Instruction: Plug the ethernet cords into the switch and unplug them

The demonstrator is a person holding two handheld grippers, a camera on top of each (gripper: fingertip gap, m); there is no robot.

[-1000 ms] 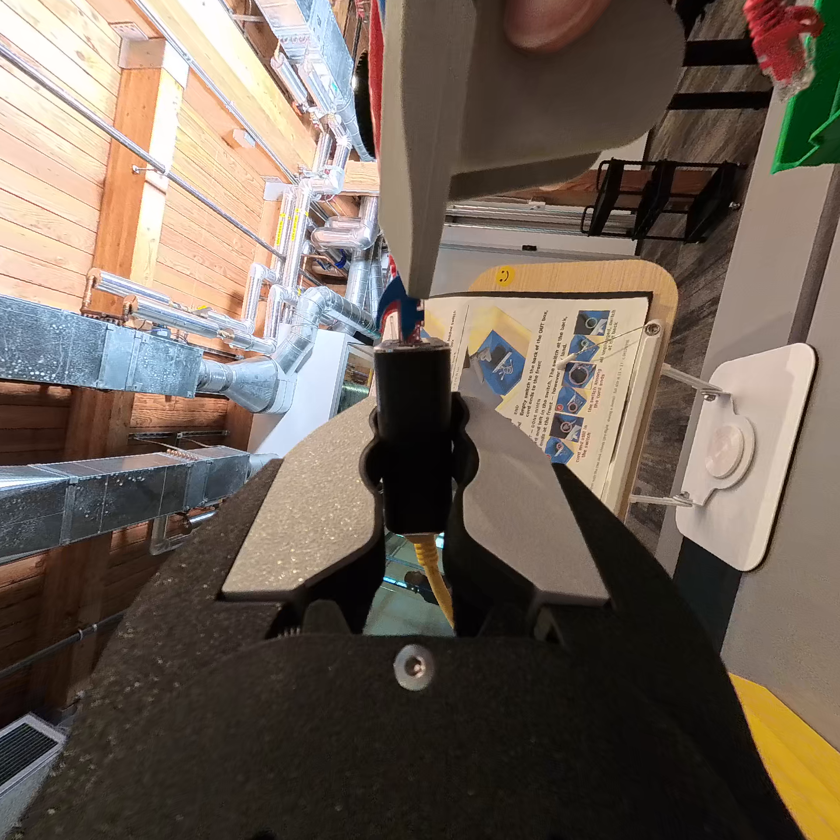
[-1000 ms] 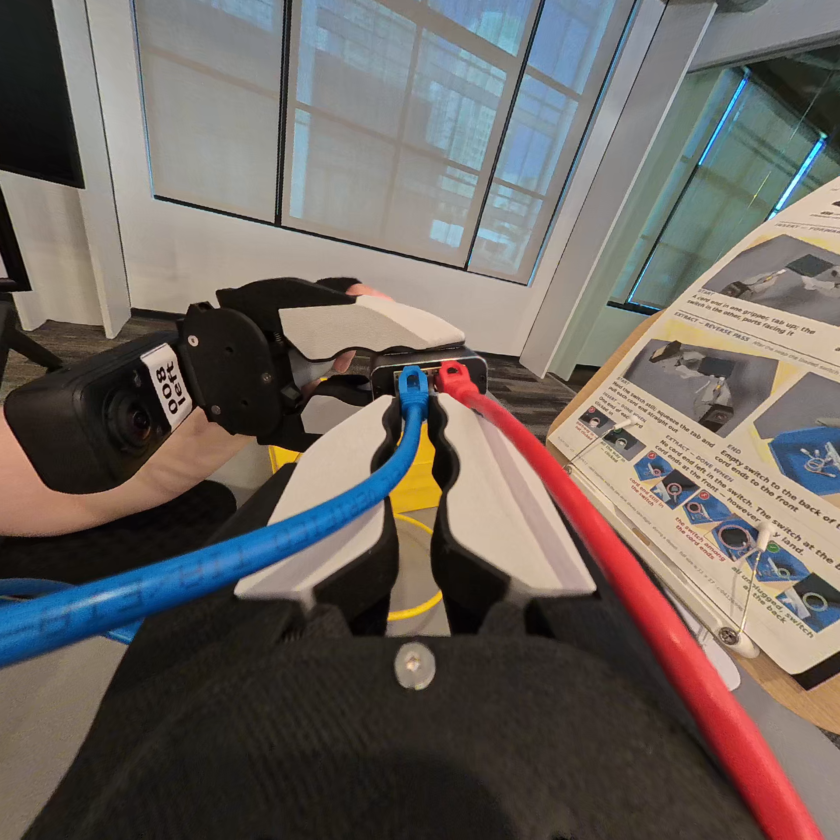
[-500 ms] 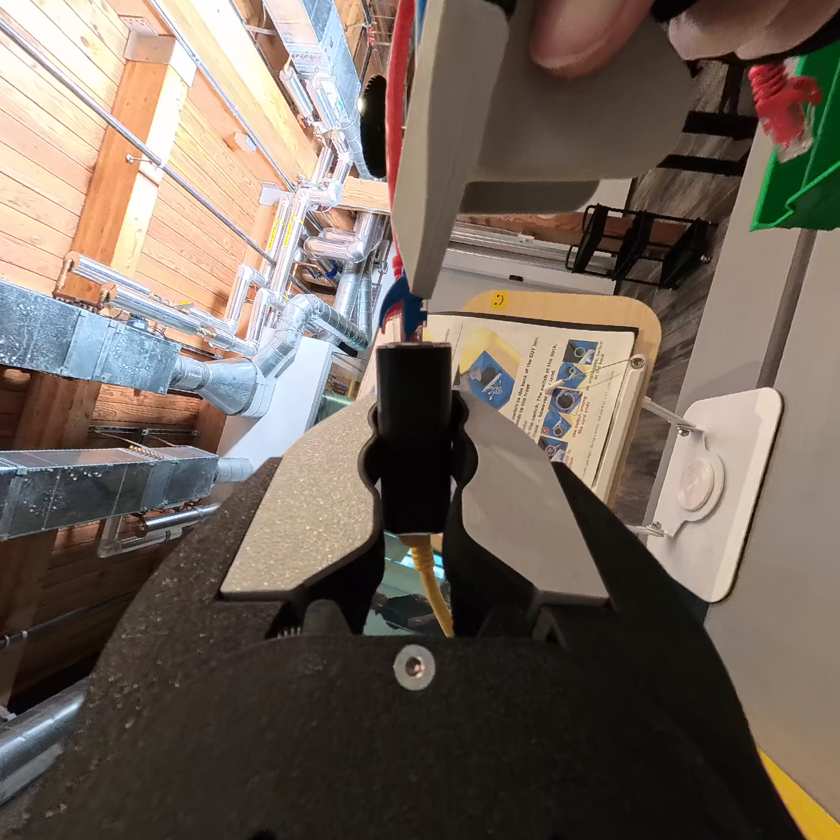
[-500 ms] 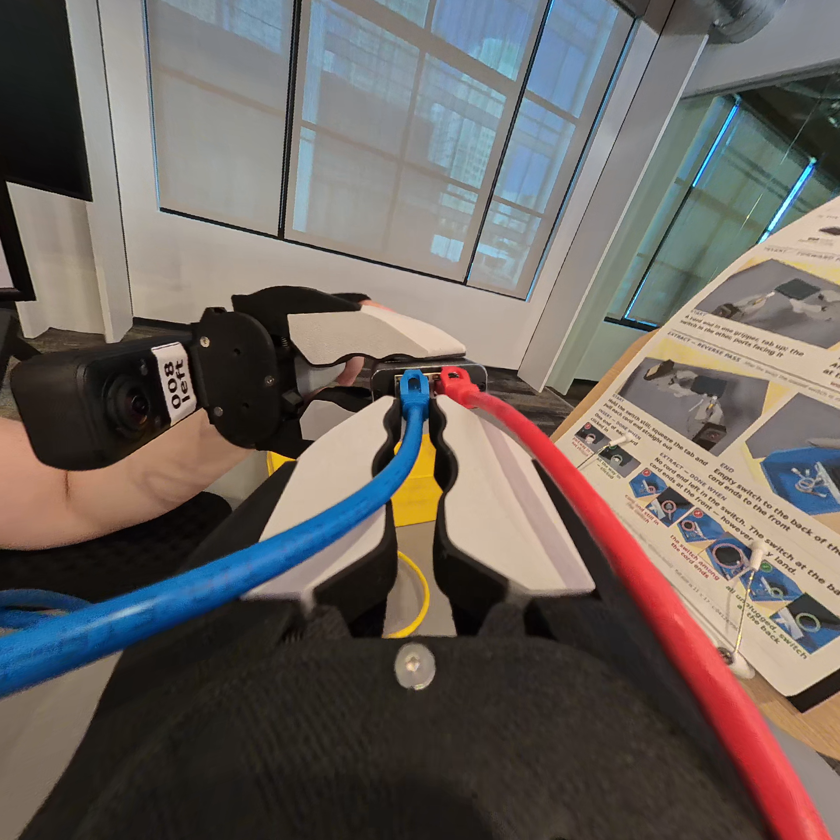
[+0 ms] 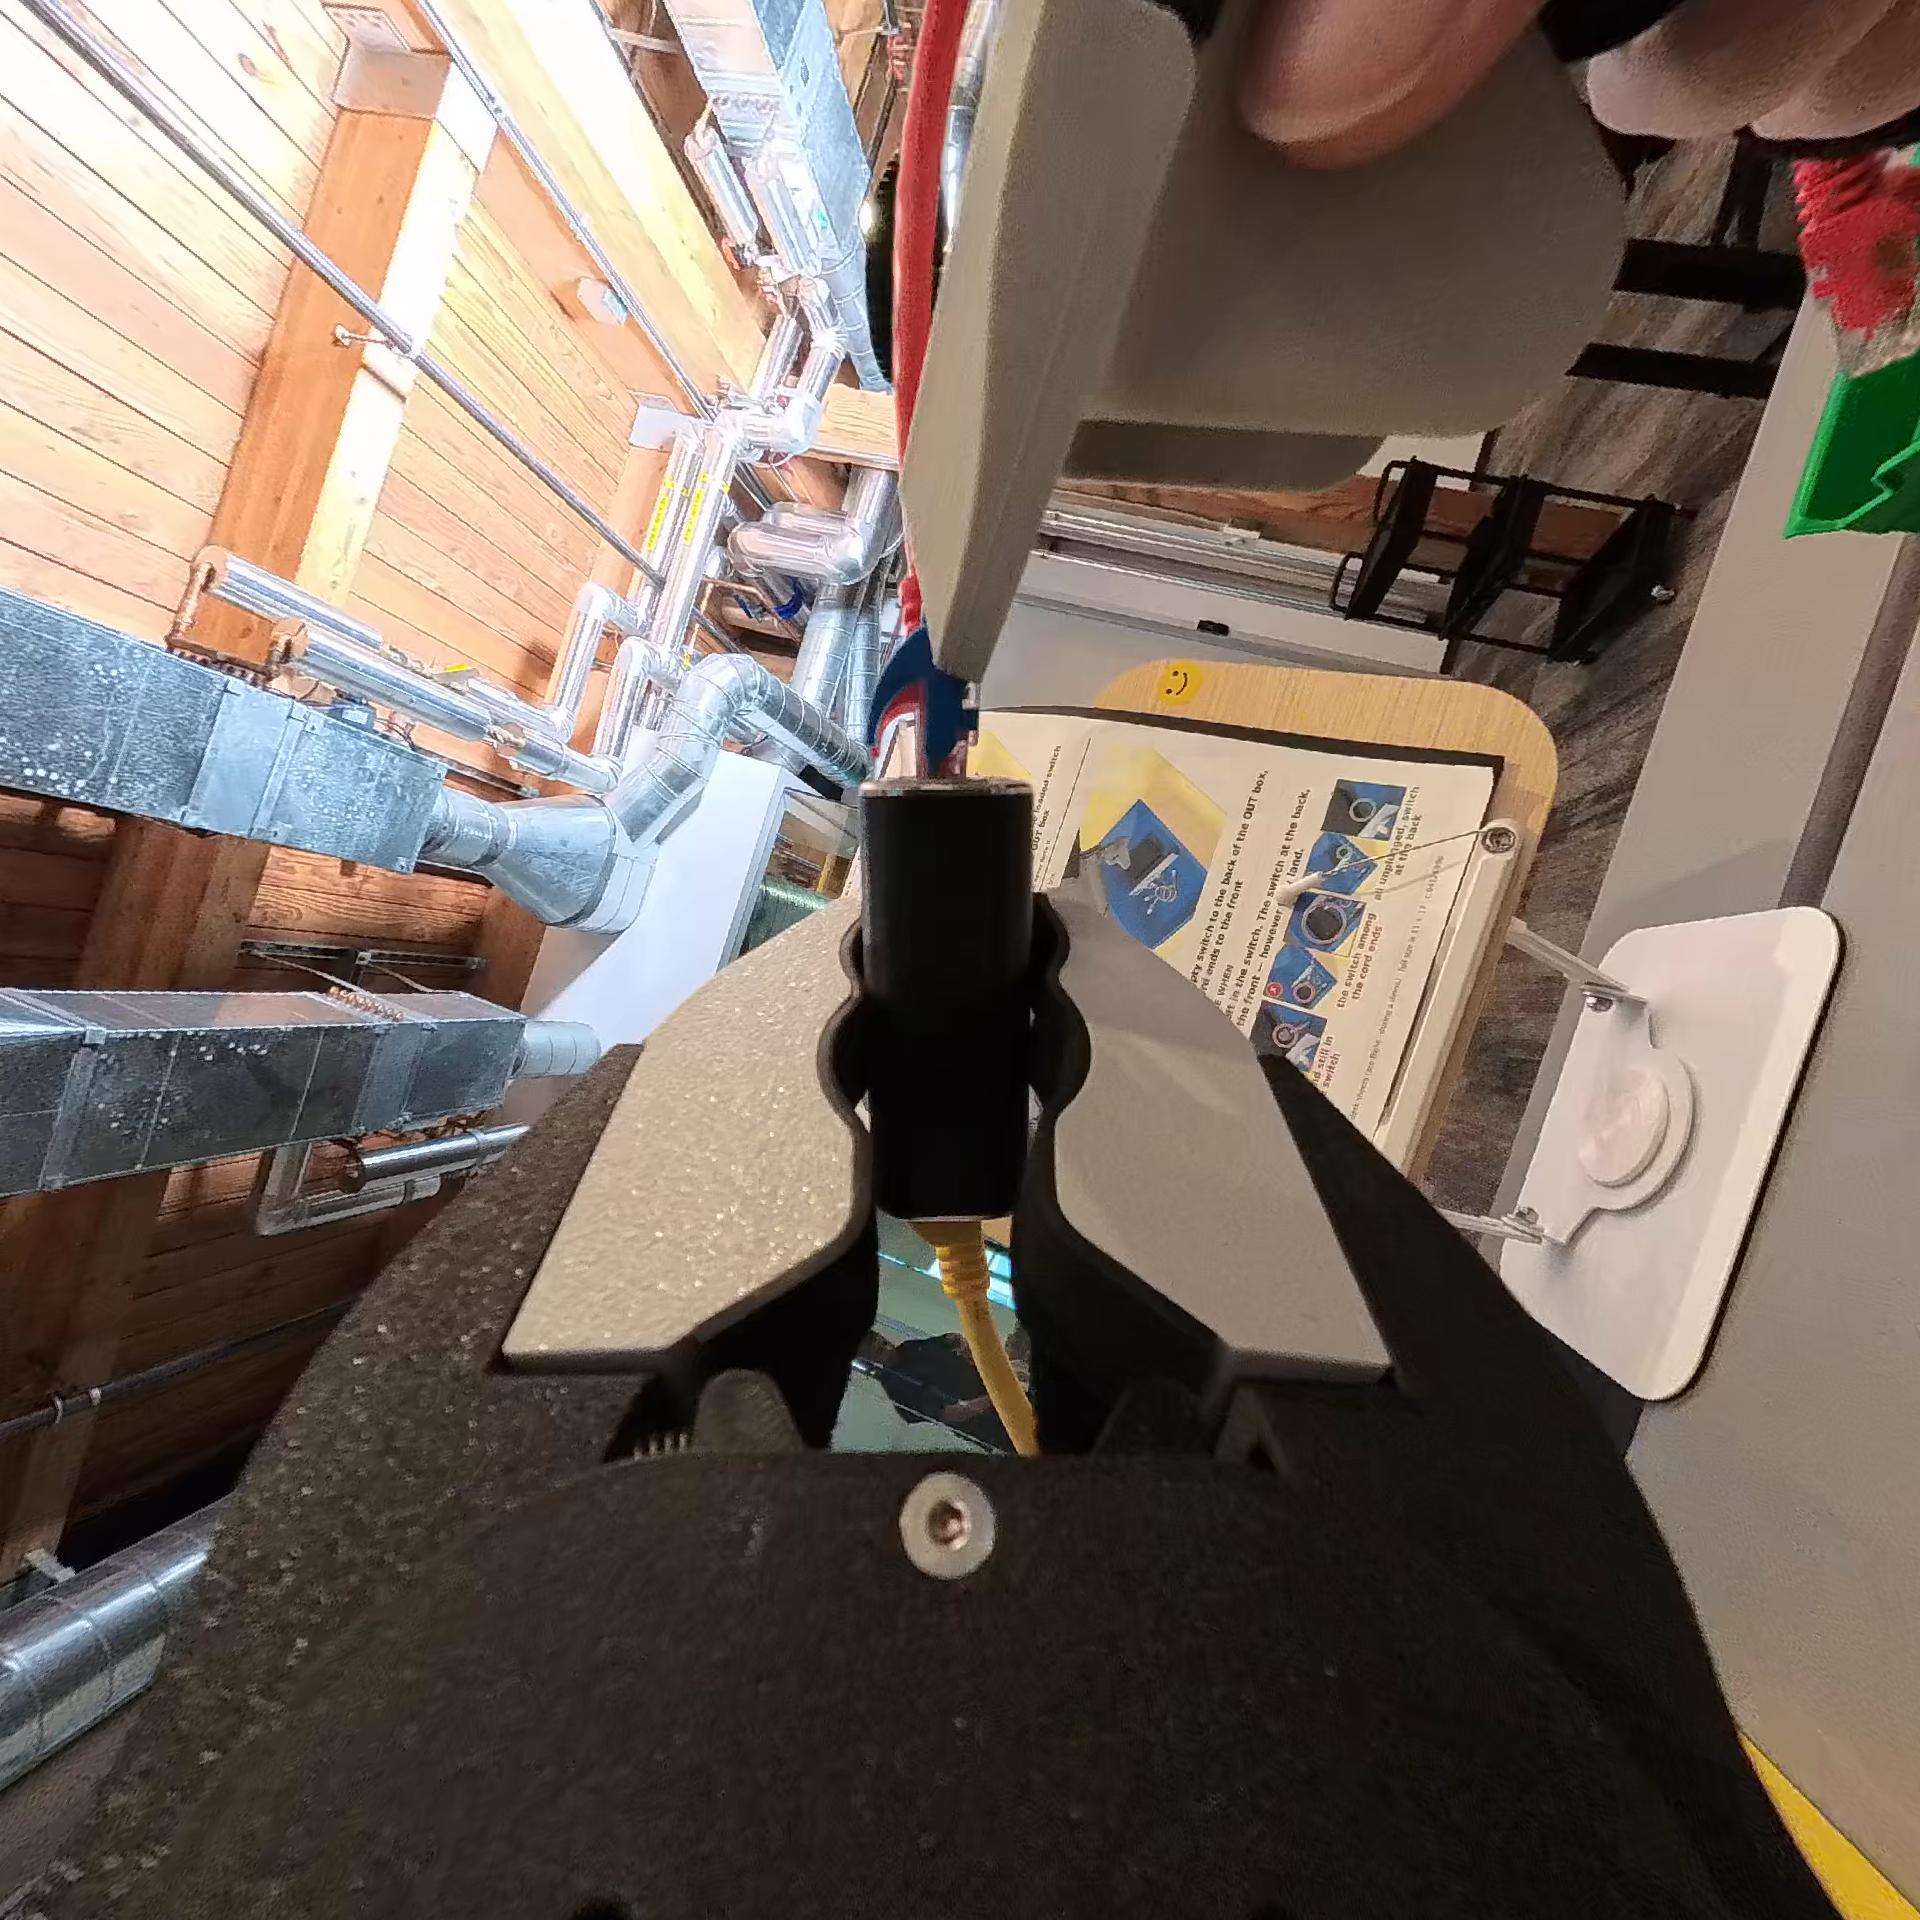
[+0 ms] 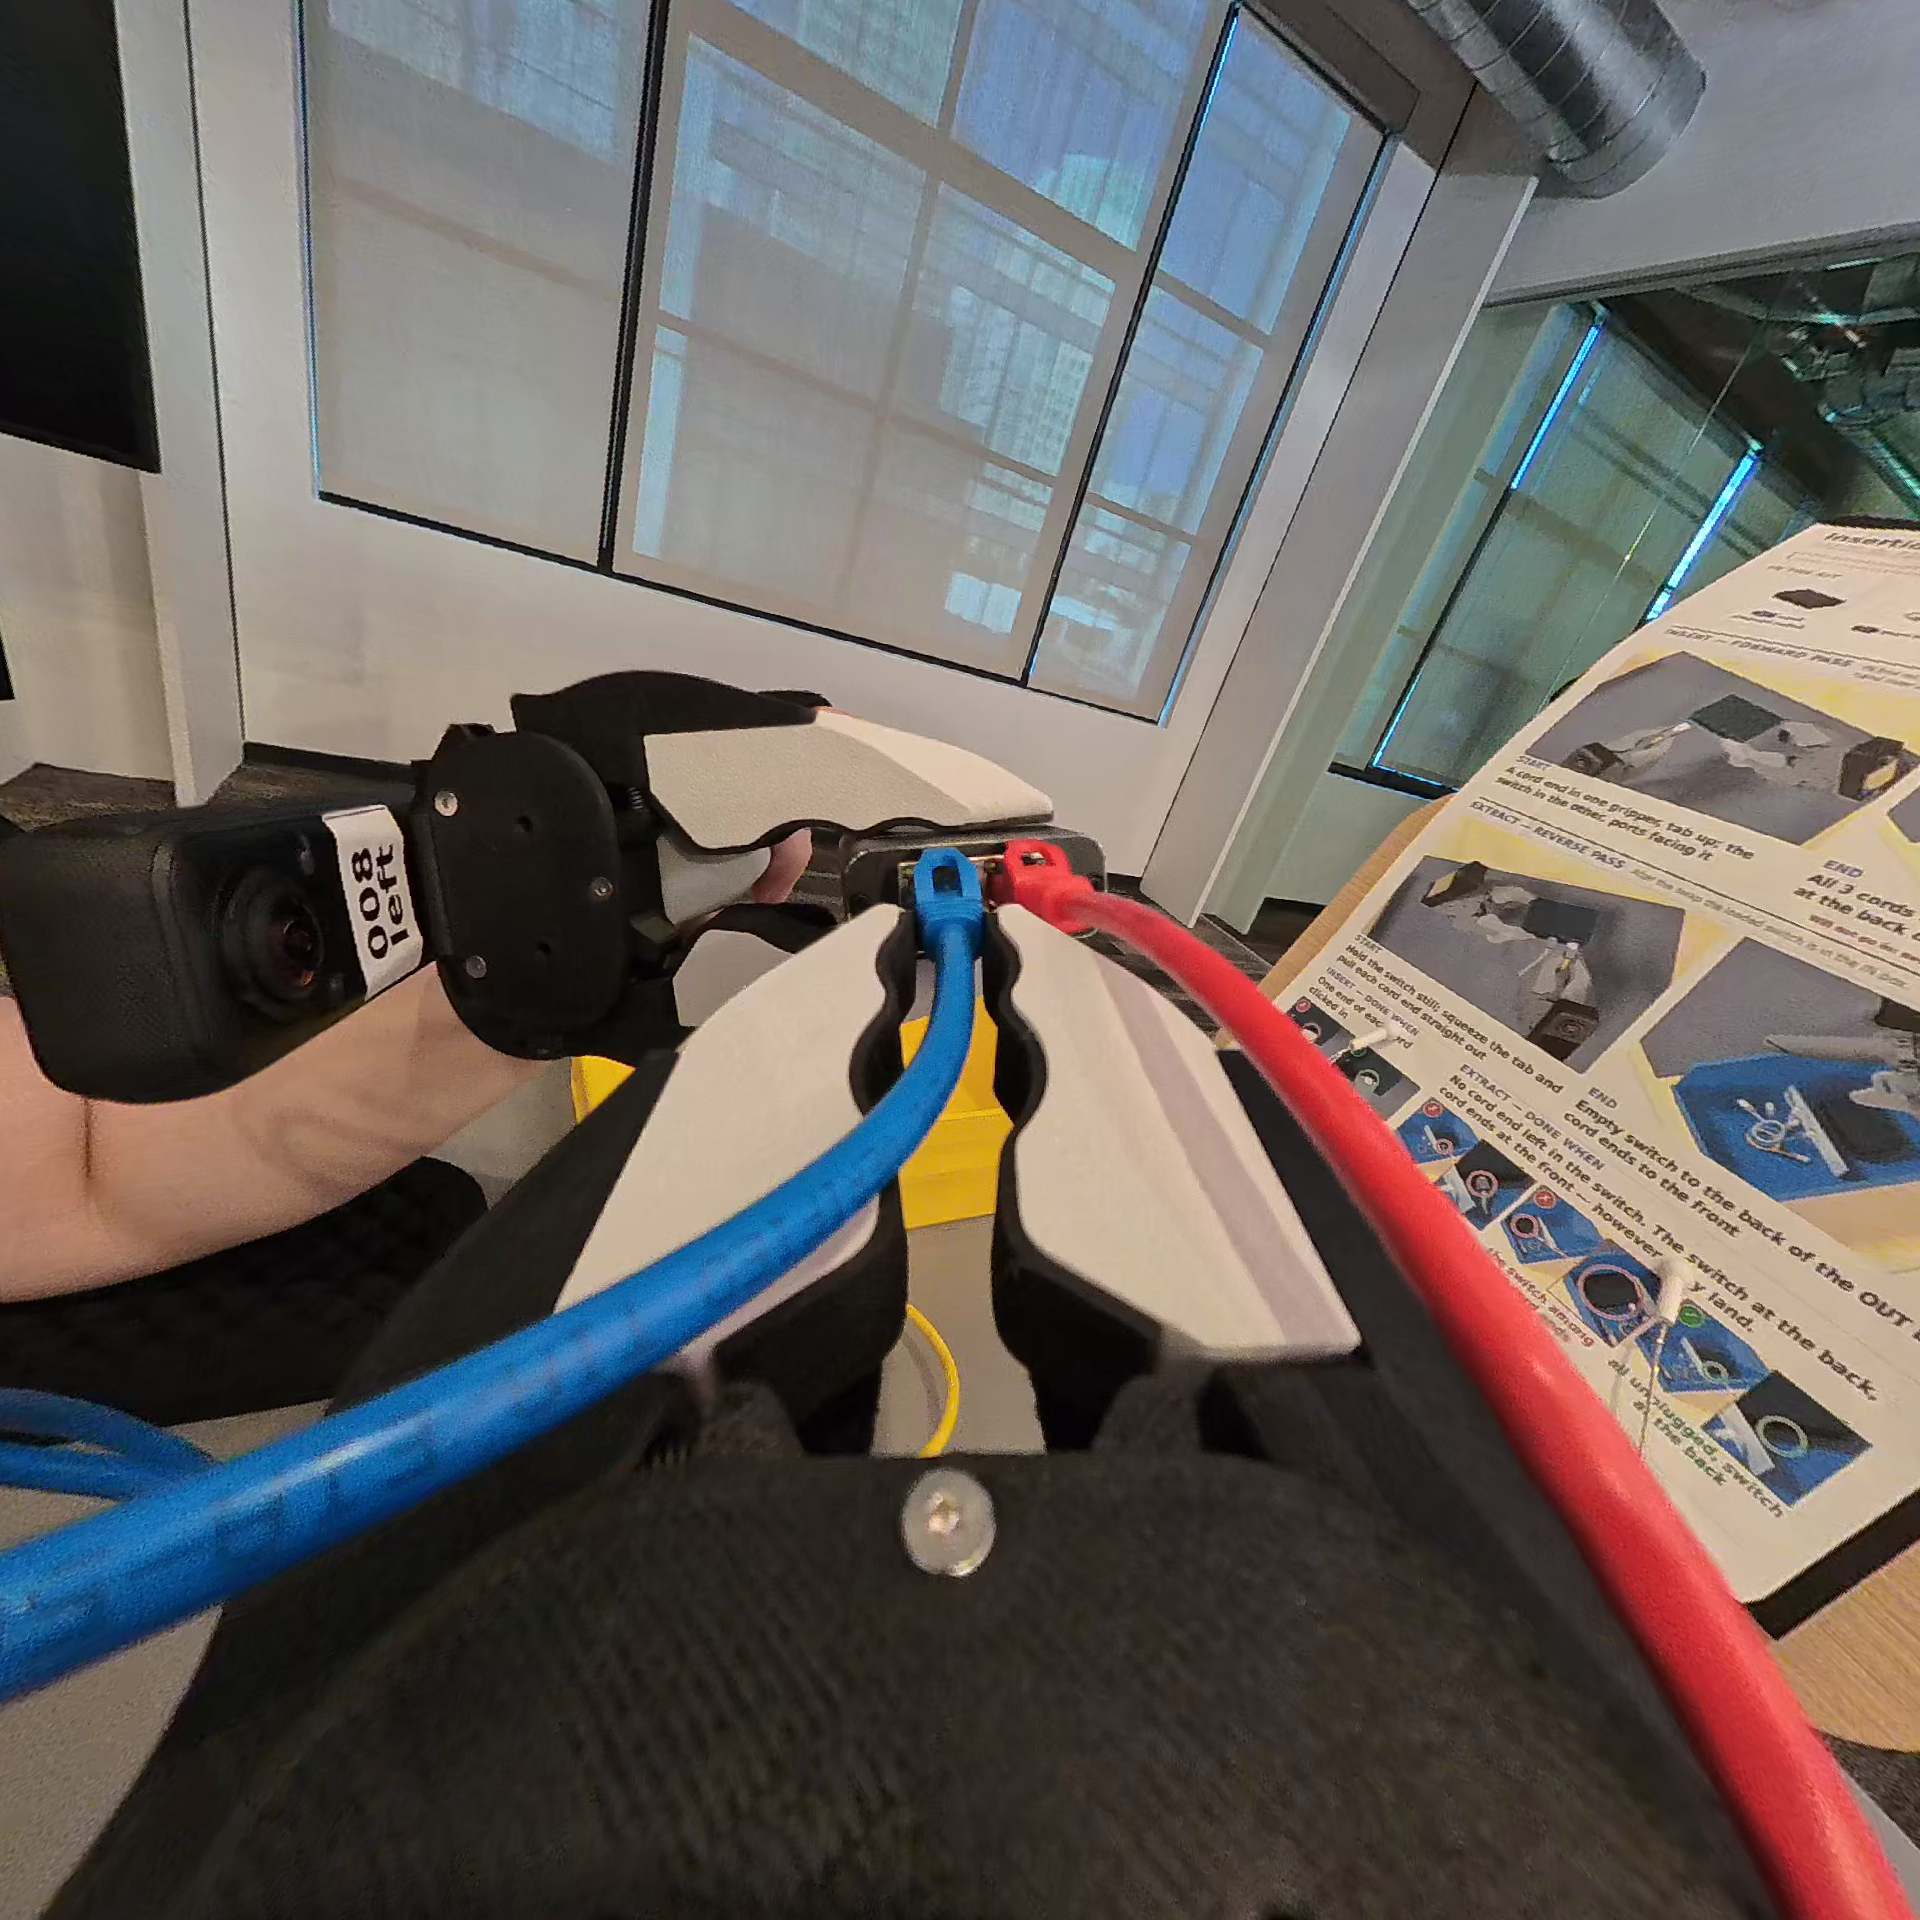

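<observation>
Two cords, blue cord (image 6: 940,997) and red cord (image 6: 1226,997), seated in switch (image 5: 945,997) pinched by left gripper (image 5: 948,1023); right gripper (image 6: 943,961) pressed around blue plug: risk of snagged latch tab, twisted switch if yanked askew.

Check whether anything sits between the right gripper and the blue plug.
Nothing visible does. The blue cord runs between the fingers of the right gripper, and the blue plug sits just past their tips in the switch. The red plug sits close beside it, outside the fingers.
</observation>
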